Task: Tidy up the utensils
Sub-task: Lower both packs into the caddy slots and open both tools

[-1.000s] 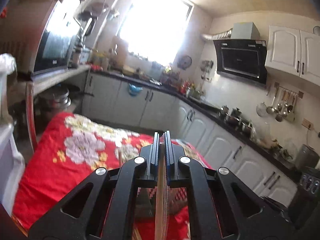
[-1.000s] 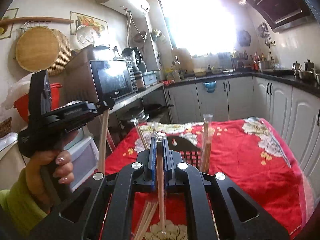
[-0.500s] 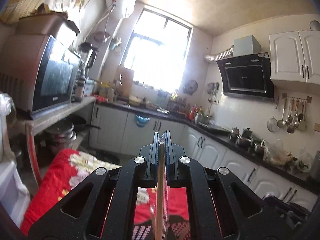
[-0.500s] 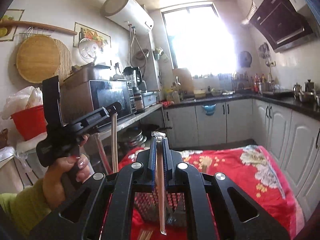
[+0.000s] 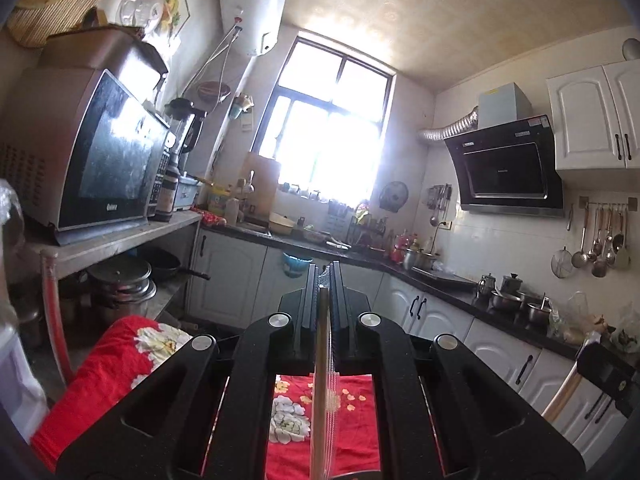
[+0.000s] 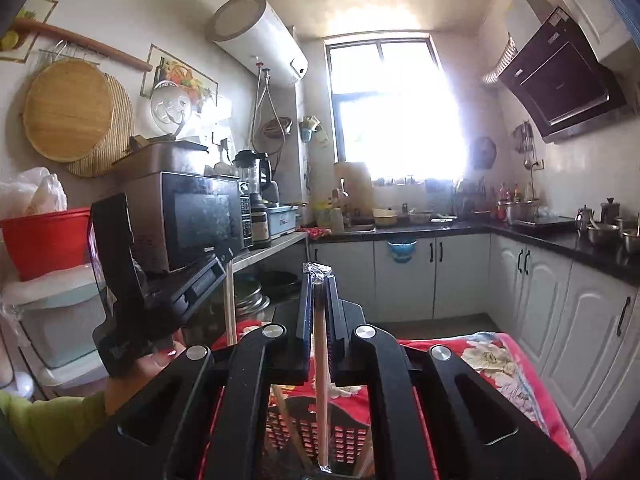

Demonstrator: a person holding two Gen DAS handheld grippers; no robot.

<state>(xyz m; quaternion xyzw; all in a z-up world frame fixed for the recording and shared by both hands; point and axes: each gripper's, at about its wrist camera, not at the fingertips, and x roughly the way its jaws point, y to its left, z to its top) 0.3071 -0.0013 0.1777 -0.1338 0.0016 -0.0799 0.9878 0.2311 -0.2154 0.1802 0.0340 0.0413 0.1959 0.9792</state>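
My left gripper (image 5: pixel 325 276) is shut on a plastic-wrapped pair of wooden chopsticks (image 5: pixel 321 392), held upright high above the table. My right gripper (image 6: pixel 319 280) is shut on another wrapped pair of chopsticks (image 6: pixel 321 392), whose lower end hangs over a dark slotted utensil basket (image 6: pixel 304 436). A loose chopstick (image 6: pixel 288 420) leans in that basket. The left gripper also shows at the left of the right wrist view (image 6: pixel 224 266), with its chopsticks (image 6: pixel 229 312) hanging down.
The table has a red flowered cloth (image 5: pixel 120 360). A microwave (image 5: pixel 100 160) stands on a shelf at the left, with pots (image 5: pixel 120 284) below. White cabinets (image 6: pixel 460 280) and a dark counter run along the back and right. A red bucket (image 6: pixel 44 240) sits at far left.
Both grippers have risen and tilted upward, each still holding its chopsticks. The table has dropped low in both views. The right pair now hangs over the basket.
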